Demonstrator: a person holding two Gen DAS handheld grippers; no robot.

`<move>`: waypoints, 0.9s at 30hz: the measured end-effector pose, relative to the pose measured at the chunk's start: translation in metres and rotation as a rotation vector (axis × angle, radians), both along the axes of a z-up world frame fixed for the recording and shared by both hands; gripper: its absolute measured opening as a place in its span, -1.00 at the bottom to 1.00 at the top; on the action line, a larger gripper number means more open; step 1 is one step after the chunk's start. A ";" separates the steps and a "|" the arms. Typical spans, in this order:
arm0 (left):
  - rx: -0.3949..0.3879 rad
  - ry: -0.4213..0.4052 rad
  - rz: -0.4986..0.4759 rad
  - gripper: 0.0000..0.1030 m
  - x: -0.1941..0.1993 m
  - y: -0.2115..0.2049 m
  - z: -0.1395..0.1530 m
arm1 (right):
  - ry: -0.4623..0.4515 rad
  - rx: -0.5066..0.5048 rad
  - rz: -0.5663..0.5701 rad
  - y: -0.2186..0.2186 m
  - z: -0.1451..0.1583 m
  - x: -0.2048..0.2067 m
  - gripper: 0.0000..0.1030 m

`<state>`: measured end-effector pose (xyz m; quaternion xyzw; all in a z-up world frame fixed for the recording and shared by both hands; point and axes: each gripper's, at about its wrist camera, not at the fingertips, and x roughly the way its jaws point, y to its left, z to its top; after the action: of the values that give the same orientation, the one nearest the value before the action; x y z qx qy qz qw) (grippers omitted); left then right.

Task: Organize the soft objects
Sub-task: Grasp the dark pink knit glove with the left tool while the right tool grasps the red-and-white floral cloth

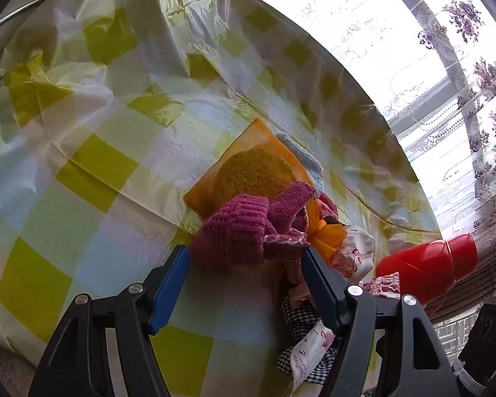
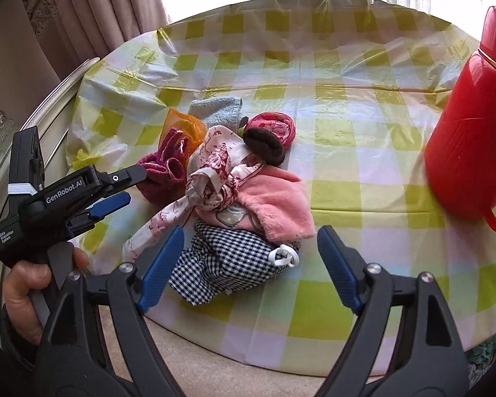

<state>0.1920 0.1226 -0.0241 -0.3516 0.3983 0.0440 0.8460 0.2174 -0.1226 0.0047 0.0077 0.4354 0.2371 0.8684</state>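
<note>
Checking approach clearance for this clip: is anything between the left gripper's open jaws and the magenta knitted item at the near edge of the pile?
Nothing visible does. The left gripper is open, its blue pads either side of the magenta knitted item, with only bare checked plastic tablecloth before it. A white floral-print cloth lies just beyond the right-hand pad, beside the path.

You are angling both grippers downward, left gripper [image 2: 129, 187] and right gripper [image 2: 251, 264], jaws parted and gripping nothing; your left hand [image 2: 26, 284] is clasping its handle.
</note>
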 end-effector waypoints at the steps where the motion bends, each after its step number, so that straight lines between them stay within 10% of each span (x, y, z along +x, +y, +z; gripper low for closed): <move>1: -0.007 -0.002 -0.005 0.37 0.003 0.001 -0.002 | -0.002 0.002 0.002 0.005 0.000 0.003 0.64; 15: -0.056 0.009 -0.078 0.38 0.037 0.002 -0.020 | -0.022 -0.039 0.039 0.052 -0.019 0.035 0.59; 27: 0.007 -0.006 -0.079 -0.20 0.025 -0.006 -0.015 | -0.018 -0.044 0.069 0.053 -0.026 0.033 -0.24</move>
<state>0.2174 0.1162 -0.0390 -0.3328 0.4093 0.0111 0.8495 0.2500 -0.0700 -0.0217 -0.0288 0.4329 0.2574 0.8634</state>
